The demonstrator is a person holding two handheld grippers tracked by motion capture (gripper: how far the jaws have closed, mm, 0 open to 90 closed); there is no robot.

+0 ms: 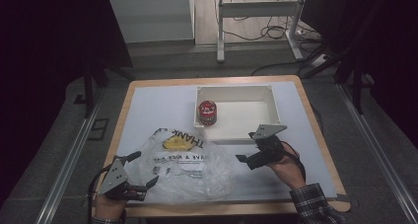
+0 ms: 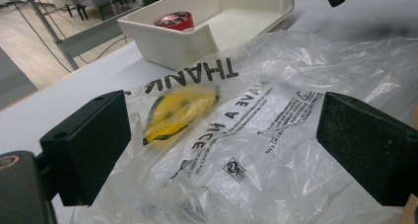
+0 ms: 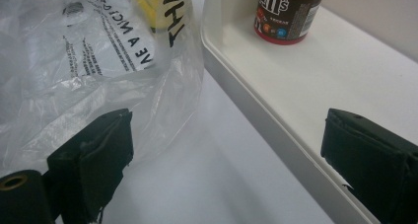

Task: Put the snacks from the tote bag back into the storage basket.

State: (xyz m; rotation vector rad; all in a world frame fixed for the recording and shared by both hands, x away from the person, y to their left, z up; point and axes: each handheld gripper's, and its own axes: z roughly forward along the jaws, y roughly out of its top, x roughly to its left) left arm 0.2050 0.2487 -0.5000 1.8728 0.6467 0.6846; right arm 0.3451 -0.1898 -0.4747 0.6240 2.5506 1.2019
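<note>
Beside the plastic bag [image 1: 187, 167], both grippers' fingers [image 3: 93, 155] gape wide, seemingly empty.

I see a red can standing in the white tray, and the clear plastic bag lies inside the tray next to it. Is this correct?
Not quite. The red can does stand in the white tray, but the plastic bag lies on the table in front of the tray, outside it. The high view shows this best.

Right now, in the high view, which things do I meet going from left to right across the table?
left hand-held gripper → plastic bag → red can → right hand-held gripper
</note>
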